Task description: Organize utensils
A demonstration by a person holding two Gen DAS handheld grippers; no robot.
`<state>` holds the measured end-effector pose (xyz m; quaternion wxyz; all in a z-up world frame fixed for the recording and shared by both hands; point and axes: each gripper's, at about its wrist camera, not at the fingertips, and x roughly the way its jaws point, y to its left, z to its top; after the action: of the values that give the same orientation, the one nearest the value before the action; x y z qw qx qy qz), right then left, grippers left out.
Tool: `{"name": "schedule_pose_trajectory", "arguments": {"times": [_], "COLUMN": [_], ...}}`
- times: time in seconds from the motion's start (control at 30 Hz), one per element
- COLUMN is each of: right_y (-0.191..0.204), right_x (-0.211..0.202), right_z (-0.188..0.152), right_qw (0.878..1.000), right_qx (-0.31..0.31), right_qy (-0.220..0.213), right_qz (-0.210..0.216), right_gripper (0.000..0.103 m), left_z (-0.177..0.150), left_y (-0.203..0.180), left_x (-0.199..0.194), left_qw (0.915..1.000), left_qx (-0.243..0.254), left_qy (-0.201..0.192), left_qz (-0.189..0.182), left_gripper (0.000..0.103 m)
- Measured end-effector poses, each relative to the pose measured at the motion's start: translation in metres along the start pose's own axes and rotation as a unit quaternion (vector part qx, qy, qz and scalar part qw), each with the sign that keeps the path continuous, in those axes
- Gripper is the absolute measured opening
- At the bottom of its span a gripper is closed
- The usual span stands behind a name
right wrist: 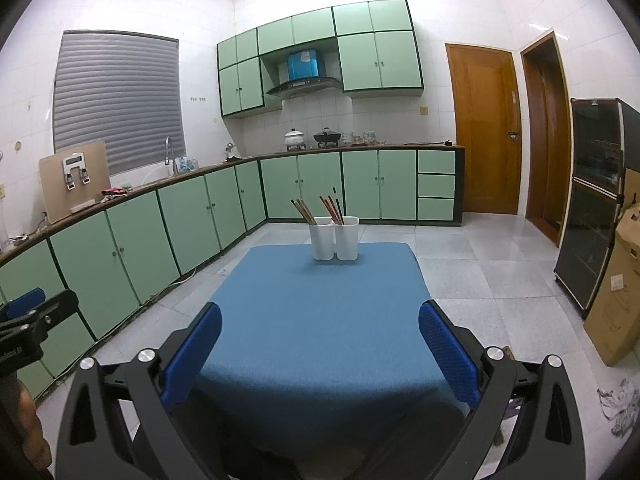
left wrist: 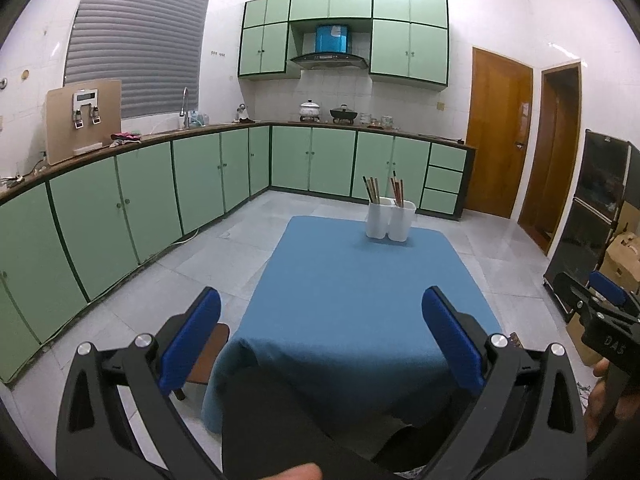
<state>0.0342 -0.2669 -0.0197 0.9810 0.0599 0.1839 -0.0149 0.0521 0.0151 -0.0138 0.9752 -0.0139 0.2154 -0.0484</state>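
Two white utensil holders stand side by side at the far end of a blue-covered table (left wrist: pixel 352 280) (right wrist: pixel 320 300). The left holder (left wrist: pixel 377 218) (right wrist: pixel 322 238) has several brown chopsticks (left wrist: pixel 372 189) (right wrist: pixel 304 211) in it. The right holder (left wrist: pixel 401 220) (right wrist: pixel 347 238) has several reddish and dark chopsticks (left wrist: pixel 397 188) (right wrist: pixel 332 209). My left gripper (left wrist: pixel 320 308) is open and empty over the table's near end. My right gripper (right wrist: pixel 320 322) is open and empty, also at the near end. Each gripper shows at the edge of the other's view.
Green base cabinets (left wrist: pixel 120 204) under a brown counter run along the left and back walls. Wooden doors (left wrist: pixel 498 132) are at the back right. A dark glass cabinet (right wrist: pixel 592 200) and cardboard boxes (right wrist: pixel 616 292) stand at right. A wooden stool (left wrist: pixel 208 354) sits by the table's near left corner.
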Motion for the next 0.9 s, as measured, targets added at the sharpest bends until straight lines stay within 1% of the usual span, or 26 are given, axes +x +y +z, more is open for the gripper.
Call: {"name": "schedule_pose_trajectory", "arguments": {"times": [0.17, 0.5, 0.9], "right_y": [-0.0010, -0.0009, -0.0025], "right_x": [0.0005, -0.0054, -0.0093], "right_z": [-0.0043, -0.0039, -0.0031], "right_qw": [1.000, 1.000, 1.000], "right_qx": [0.002, 0.007, 0.007], "right_qy": [0.004, -0.007, -0.010], "right_qz": [-0.002, -0.005, -0.004], "right_gripper": [0.097, 0.097, 0.097], "left_z": [0.0000, -0.0031, -0.0029], "left_y": [-0.0035, -0.0050, -0.0027], "left_x": [-0.0005, -0.0038, -0.0056], "left_qw": [0.9999, 0.9998, 0.9998], "left_qx": [0.010, 0.013, 0.012], "left_qy": [-0.001, -0.007, -0.011], "left_qz": [0.012, 0.011, 0.013], "left_gripper": [0.098, 0.098, 0.098]}}
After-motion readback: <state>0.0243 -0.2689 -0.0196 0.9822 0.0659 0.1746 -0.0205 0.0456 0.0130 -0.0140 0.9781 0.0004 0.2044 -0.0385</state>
